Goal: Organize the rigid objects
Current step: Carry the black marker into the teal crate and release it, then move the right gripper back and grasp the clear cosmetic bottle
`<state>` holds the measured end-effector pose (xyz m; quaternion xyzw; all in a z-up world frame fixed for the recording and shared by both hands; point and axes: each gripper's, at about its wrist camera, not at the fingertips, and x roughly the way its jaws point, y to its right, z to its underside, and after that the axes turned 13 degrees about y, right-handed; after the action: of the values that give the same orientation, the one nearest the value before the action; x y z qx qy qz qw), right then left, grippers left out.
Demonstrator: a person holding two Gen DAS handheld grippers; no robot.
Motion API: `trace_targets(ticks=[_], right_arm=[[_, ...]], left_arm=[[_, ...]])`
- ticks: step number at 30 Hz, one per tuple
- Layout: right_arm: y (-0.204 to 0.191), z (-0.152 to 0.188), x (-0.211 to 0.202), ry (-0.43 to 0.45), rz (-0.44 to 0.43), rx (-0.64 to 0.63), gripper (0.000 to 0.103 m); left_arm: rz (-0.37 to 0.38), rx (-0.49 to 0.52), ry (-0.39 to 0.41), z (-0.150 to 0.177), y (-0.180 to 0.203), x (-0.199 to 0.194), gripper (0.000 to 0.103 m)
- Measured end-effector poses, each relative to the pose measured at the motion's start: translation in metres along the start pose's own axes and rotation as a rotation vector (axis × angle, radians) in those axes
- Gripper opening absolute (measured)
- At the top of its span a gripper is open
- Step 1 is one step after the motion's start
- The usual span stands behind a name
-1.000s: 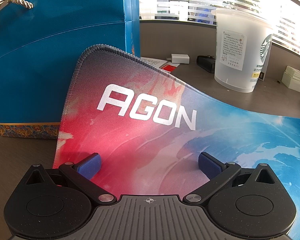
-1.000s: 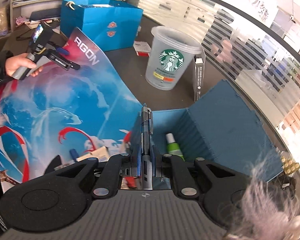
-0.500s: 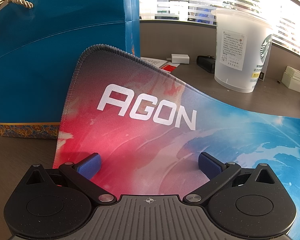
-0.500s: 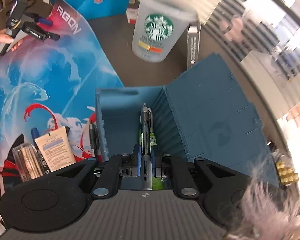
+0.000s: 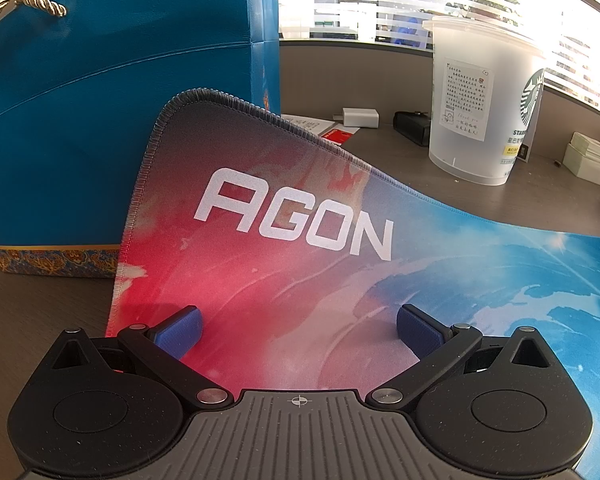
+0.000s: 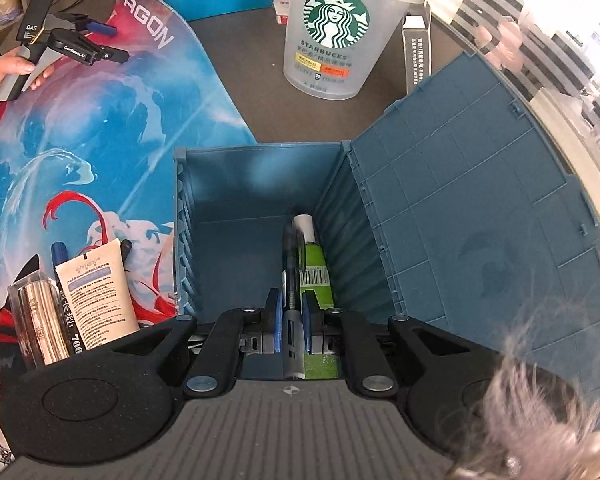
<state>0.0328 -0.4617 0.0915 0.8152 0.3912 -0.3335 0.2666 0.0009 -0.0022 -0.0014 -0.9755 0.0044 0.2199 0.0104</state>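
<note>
left wrist view, left to right: blue gift bag with a rope handle stands at the back left, its lower edge trimmed in gold pattern. agon mouse mat curls up against it, logo corner raised off the desk. left gripper is low over the mat, jaws spread wide, nothing between the 2 blue pads. further right on the desk: white charger, a small black item, then a frosted starbucks cup upright, and a small white box at the far right.

right wrist view, left to right: a hand holds the left gripper above the mat's logo corner. lower left on the mat lie a metallic tube, a dark marker and a cream tube, side by side (touching or nearly, hard to tell). centre: open blue storage box, lid folded out to the right. right gripper is closed on a grey pen, pointing down into the box; pen runs along the box floor direction, just beside a green tube with a white cap lying against the right inner wall. cup stands behind the box, a narrow carton beside it. grey fur fills the bottom right corner.
</note>
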Motion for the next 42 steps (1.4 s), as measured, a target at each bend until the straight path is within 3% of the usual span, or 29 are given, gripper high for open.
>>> trace_targets(ticks=[16,24,25,27,34,37,40,41,42], right_arm=[[0.012,0.015,0.016,-0.005,-0.023,0.053,0.01],[0.013,0.016,0.006,0.023,0.035,0.057,0.023],[0.012,0.015,0.001,0.036,0.039,0.061,0.023],[0.009,0.013,-0.011,0.082,0.053,0.065,0.034],[-0.033,0.006,-0.06,0.226,0.093,0.038,0.035],[-0.066,0.012,-0.069,0.265,0.085,0.022,0.047],[-0.101,0.024,-0.069,0.274,0.07,-0.006,0.081],[-0.113,0.029,-0.067,0.274,0.078,-0.021,0.098],[-0.125,0.033,-0.067,0.272,0.076,-0.038,0.101]], left_arm=[[0.001,0.0,0.0,0.0,0.0,0.0,0.103],[0.001,0.0,0.0,0.0,0.0,0.0,0.103],[0.001,0.001,0.0,0.0,0.0,0.0,0.103],[0.001,0.0,0.0,0.0,0.0,0.0,0.103],[0.001,0.0,0.0,0.0,0.001,0.0,0.103],[0.001,0.0,0.0,0.0,0.0,0.0,0.103],[0.001,0.0,0.0,0.0,0.0,0.0,0.103],[0.002,0.0,0.0,0.0,0.0,0.0,0.103],[0.002,0.0,0.0,0.0,0.0,0.0,0.103]])
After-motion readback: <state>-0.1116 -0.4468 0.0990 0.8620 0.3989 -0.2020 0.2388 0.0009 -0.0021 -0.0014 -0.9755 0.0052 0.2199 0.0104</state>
